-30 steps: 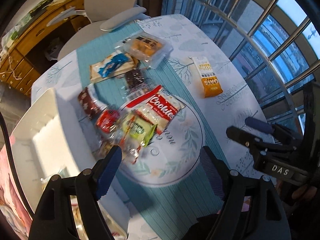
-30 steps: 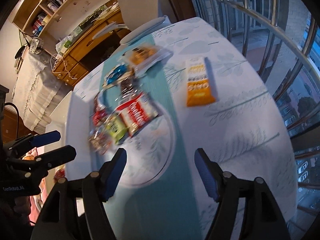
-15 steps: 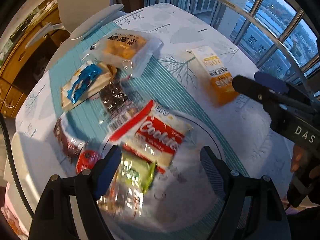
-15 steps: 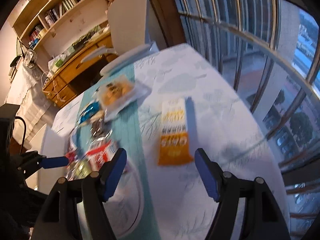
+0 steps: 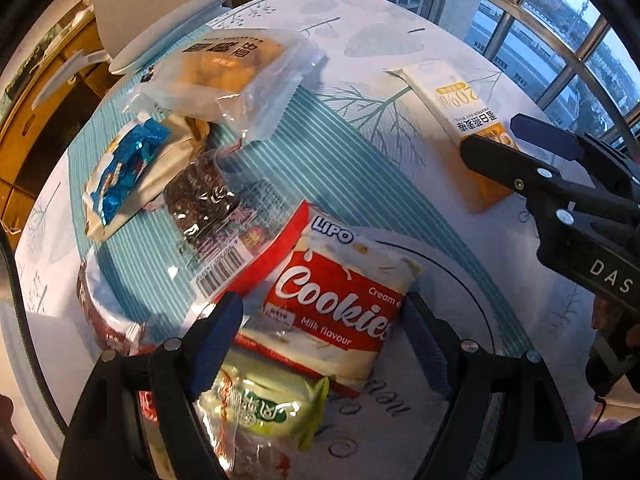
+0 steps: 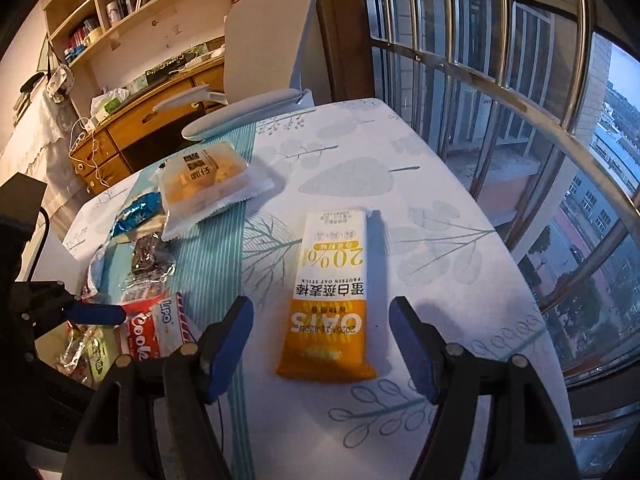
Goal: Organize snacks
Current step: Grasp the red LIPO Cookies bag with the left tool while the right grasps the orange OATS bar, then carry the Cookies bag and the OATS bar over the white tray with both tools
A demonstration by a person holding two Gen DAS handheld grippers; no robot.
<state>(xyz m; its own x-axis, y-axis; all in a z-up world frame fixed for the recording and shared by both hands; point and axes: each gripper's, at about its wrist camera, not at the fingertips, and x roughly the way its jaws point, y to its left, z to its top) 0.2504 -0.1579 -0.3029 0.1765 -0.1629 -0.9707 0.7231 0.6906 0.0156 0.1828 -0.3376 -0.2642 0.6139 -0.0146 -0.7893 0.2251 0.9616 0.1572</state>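
My left gripper (image 5: 320, 340) hangs open just above the red-and-white cookies pack (image 5: 336, 308), one blue pad on each side of it, neither pressing. The pack lies partly on a patterned plate (image 5: 484, 276), with a green snack pack (image 5: 264, 408) below it. My right gripper (image 6: 322, 334) is open over the near, orange end of the oat bar (image 6: 332, 288), which lies flat on the tablecloth; in the left wrist view the right gripper (image 5: 492, 134) reaches over the oat bar (image 5: 452, 100).
A bread pack (image 5: 224, 64), a blue-foil snack (image 5: 124, 160) and a dark chocolate pack (image 5: 200, 196) lie on the teal runner (image 5: 320, 152) beyond the plate. A white chair (image 6: 264, 40) stands at the table's far end. Window bars (image 6: 480, 60) run along the right.
Both grippers have come down closer to the table. The left one now sits low over the cookies pack; the right one has swung right until the oat bar lies between its fingers.
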